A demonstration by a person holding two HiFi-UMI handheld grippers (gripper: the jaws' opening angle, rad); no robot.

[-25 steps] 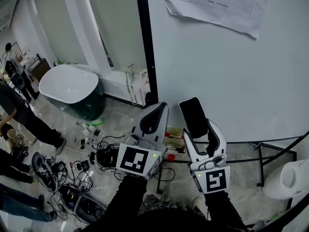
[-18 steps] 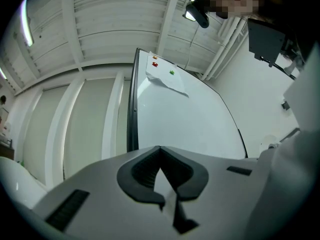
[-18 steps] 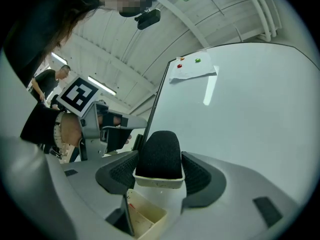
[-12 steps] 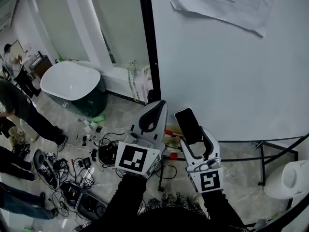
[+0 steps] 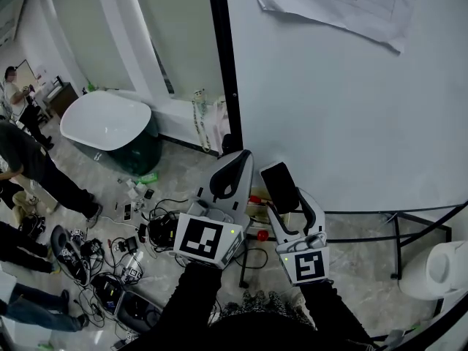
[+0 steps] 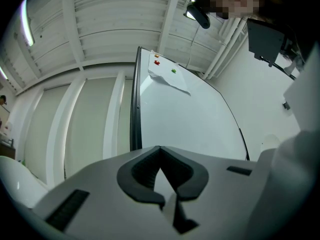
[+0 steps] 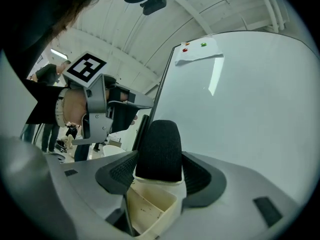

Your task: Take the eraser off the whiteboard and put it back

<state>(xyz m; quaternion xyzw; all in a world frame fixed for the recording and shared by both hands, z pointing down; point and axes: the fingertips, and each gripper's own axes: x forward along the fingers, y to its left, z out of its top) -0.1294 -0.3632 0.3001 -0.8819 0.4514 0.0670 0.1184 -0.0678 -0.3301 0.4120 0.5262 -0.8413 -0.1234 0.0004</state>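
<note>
The eraser (image 5: 276, 181), black felt on a cream body, sits between the jaws of my right gripper (image 5: 289, 199), which is shut on it. It is held just off the lower edge of the whiteboard (image 5: 351, 108). In the right gripper view the eraser (image 7: 159, 149) stands felt-end up in the right gripper (image 7: 159, 176), with the board (image 7: 240, 99) beyond it. My left gripper (image 5: 238, 158) hovers beside it to the left, shut, with nothing in it. The left gripper view shows its tips (image 6: 160, 151) meeting in front of the whiteboard (image 6: 185, 119).
A sheet of paper (image 5: 336, 2) hangs at the board's top. The board's black stand (image 5: 395, 232) runs below right. A white tub (image 5: 106, 126) and a tangle of cables and gear (image 5: 110, 269) cover the floor at left, where people (image 5: 29, 167) stand.
My right gripper has come down and back a little with the eraser still in it. The left gripper has stayed where it was.
</note>
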